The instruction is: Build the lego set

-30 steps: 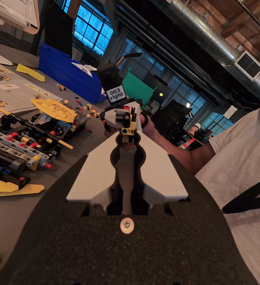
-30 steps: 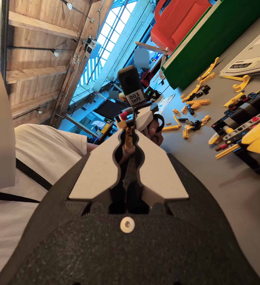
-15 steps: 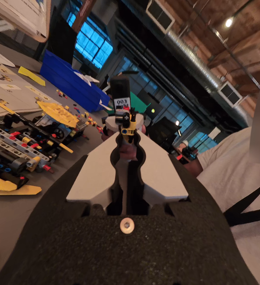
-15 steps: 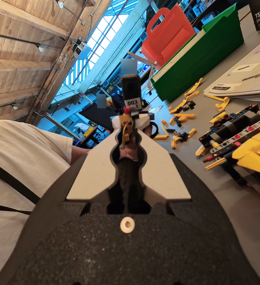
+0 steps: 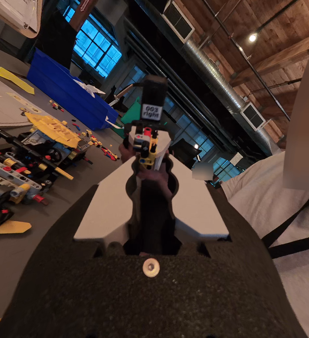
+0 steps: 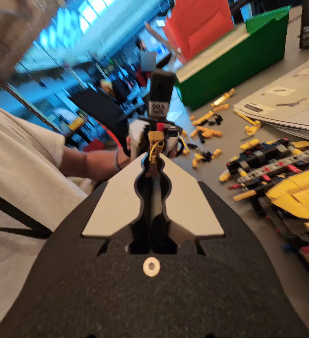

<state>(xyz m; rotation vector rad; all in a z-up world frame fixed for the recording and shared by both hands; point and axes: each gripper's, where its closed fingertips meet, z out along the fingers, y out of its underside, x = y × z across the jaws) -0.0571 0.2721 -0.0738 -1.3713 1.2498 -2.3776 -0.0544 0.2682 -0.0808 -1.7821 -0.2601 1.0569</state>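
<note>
A small lego sub-assembly [image 5: 146,146] of yellow, grey, black and red parts is held in the air between my two grippers, which face each other. My left gripper [image 5: 150,161] is shut on its yellow lower end. In the right wrist view the same sub-assembly [image 6: 156,140] shows a yellow beam, and my right gripper [image 6: 152,155] is shut on that beam. The right gripper's white fingers [image 5: 162,144] show behind the piece in the left wrist view. The left gripper's fingers [image 6: 137,135] show behind it in the right wrist view.
The large yellow and black lego model [image 5: 40,146] lies on the grey table and also shows in the right wrist view [image 6: 278,182]. Loose pieces [image 6: 205,131], an instruction booklet [image 6: 287,106], a green bin [image 6: 232,73], a red bag [image 6: 195,27] and a blue bin [image 5: 67,91] lie around. Less than 4 cm separates the two grippers' tips.
Both grippers have swung and rolled together while staying shut on the sub-assembly. The right wrist view now faces more toward the table and is blurred by motion.
</note>
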